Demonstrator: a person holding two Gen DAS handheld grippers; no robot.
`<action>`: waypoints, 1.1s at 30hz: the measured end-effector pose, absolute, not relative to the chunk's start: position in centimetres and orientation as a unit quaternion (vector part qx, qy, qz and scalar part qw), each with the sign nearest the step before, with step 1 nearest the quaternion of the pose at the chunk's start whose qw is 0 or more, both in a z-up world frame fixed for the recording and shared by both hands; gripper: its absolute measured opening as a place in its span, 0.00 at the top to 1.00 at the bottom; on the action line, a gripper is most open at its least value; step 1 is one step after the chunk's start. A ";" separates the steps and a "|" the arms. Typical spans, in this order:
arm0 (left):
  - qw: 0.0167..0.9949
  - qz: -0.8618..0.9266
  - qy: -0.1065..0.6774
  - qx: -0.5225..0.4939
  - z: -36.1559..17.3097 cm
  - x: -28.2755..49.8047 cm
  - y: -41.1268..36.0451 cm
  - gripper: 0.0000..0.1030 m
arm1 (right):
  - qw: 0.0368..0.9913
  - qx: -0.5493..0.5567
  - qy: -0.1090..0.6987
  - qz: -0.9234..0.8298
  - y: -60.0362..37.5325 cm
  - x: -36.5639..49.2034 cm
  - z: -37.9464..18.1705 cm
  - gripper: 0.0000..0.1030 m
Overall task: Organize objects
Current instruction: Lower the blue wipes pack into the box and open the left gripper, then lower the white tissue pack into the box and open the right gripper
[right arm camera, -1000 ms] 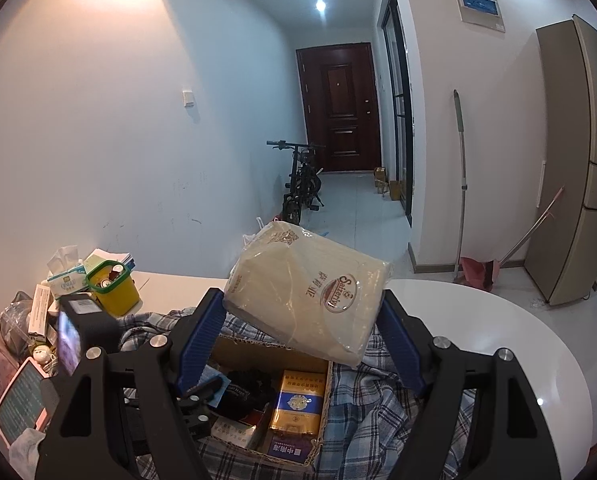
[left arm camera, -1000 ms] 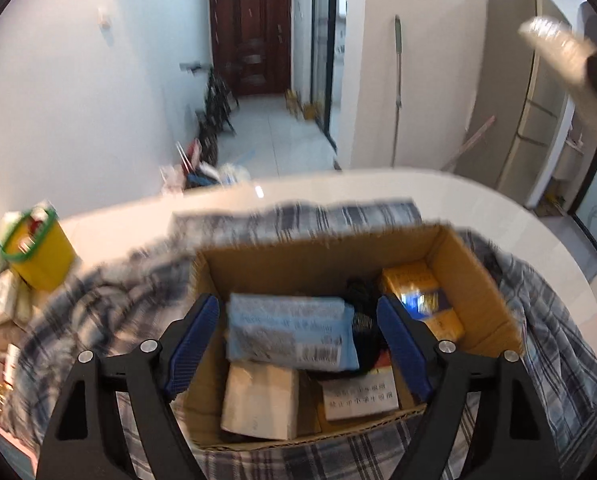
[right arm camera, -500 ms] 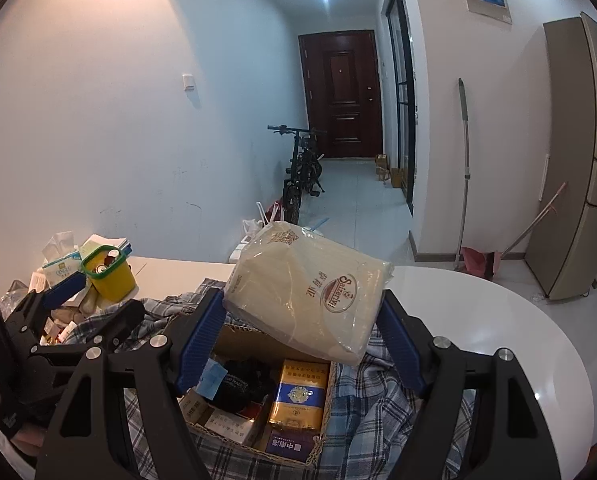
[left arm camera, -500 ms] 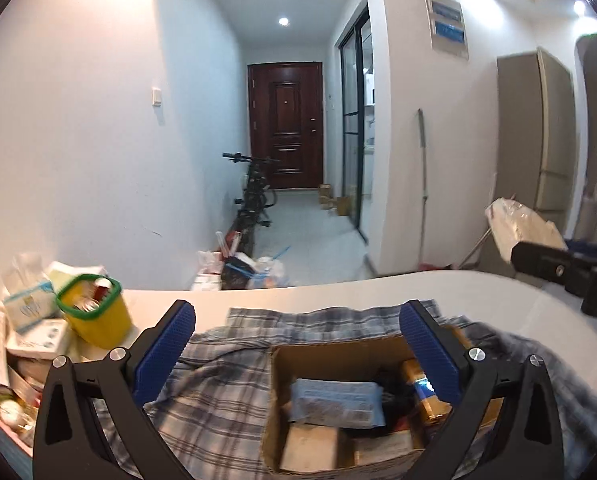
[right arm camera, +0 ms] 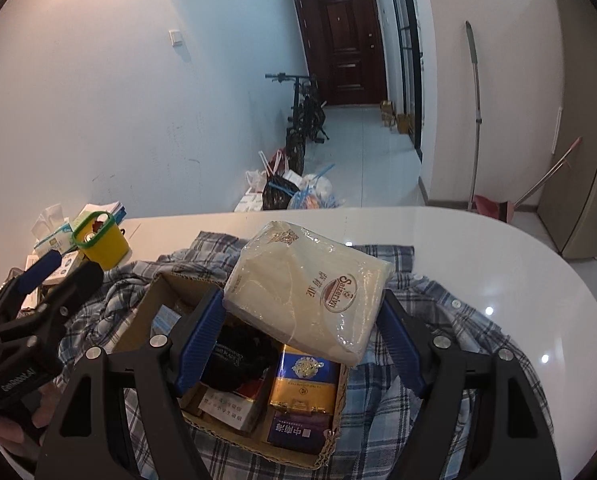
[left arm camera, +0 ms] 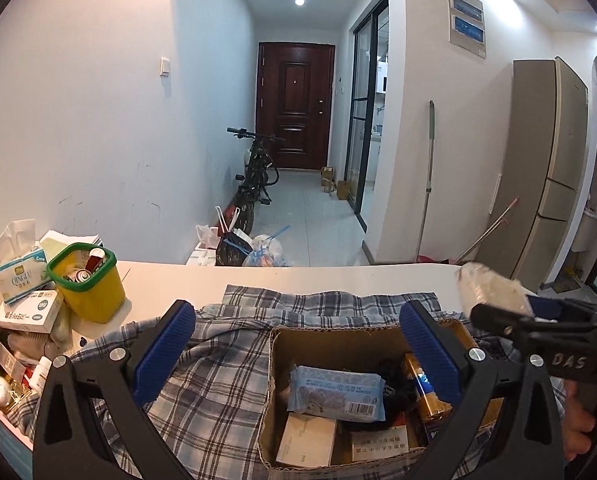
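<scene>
My right gripper (right arm camera: 302, 328) is shut on a cream tissue pack in clear wrap (right arm camera: 306, 292) and holds it over an open cardboard box (right arm camera: 138, 320). The box holds a gold carton (right arm camera: 302, 380), a dark blue packet (right arm camera: 294, 432) and a black item (right arm camera: 238, 352). My left gripper (left arm camera: 298, 344) is open and empty, hovering over the box's left side (left arm camera: 274, 344). A blue wipes pack (left arm camera: 334, 392) lies in the box. In the left wrist view the right gripper (left arm camera: 546, 336) and its pack (left arm camera: 490, 288) show at the right.
The box sits on a blue plaid shirt (left arm camera: 210, 376) on a white rounded table (right arm camera: 518, 264). A yellow bin with a green rim (left arm camera: 86, 284), tissue boxes (left arm camera: 14, 276) and small clutter crowd the table's left end. A bicycle (left arm camera: 254, 176) stands in the hallway.
My left gripper has pulled back and up from the box, leaving the wipes pack inside. My right gripper has lowered the tissue pack closer over the box.
</scene>
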State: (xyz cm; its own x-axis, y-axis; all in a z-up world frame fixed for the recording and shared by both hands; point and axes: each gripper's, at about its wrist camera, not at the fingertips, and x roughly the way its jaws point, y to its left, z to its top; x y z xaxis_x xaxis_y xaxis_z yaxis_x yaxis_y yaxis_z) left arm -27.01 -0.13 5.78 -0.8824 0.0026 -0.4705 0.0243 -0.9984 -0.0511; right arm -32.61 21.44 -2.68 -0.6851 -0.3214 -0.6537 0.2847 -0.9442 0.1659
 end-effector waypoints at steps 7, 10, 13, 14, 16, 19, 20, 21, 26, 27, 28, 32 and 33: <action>0.005 -0.969 0.013 0.247 5.0 -26.7 0.5 0.00 | 0.176 0.385 -0.003 -0.906 20.4 -32.8 -4.4 0.27; 0.004 -0.969 0.005 0.247 4.9 -26.6 0.9 0.00 | 0.178 0.394 0.001 -0.902 19.9 -33.2 -4.9 0.27; 0.007 -0.970 -0.005 0.243 4.9 -26.4 1.3 0.00 | 0.186 0.408 0.003 -0.894 19.6 -33.4 -5.7 0.27; 0.009 -0.970 -0.007 0.242 4.9 -26.3 1.4 0.00 | 0.188 0.410 0.004 -0.893 19.4 -33.5 -5.9 0.27; 0.019 -0.972 -0.009 0.233 5.0 -26.1 1.5 0.00 | 0.188 0.412 0.009 -0.891 19.1 -33.6 -6.3 0.27; 0.024 -0.973 -0.008 0.228 5.2 -25.9 1.2 0.00 | 0.184 0.420 0.015 -0.889 18.8 -33.9 -7.0 0.27; 0.021 -0.973 -0.007 0.230 5.2 -26.0 1.2 0.00 | 0.184 0.422 0.014 -0.888 18.8 -33.9 -7.2 0.27; 0.021 -0.973 -0.005 0.231 5.2 -26.0 1.1 0.00 | 0.185 0.424 0.014 -0.886 18.7 -33.9 -7.3 0.27; 0.019 -0.972 -0.008 0.235 5.0 -26.2 1.4 0.00 | 0.192 0.423 0.029 -0.885 18.0 -33.6 -7.6 0.24; 0.019 -0.972 -0.009 0.235 5.0 -26.2 1.5 0.00 | 0.191 0.420 0.033 -0.886 17.9 -33.6 -7.5 0.24; 0.018 -0.972 -0.010 0.234 5.0 -26.2 1.5 0.00 | 0.190 0.417 0.037 -0.888 17.9 -33.5 -7.5 0.23; 0.021 -0.973 -0.016 0.229 5.2 -25.9 1.7 0.00 | 0.176 0.394 0.052 -0.901 17.9 -33.1 -6.7 0.19; 0.023 -0.974 -0.015 0.225 5.3 -25.8 1.7 0.00 | 0.171 0.386 0.052 -0.905 18.0 -32.9 -6.3 0.18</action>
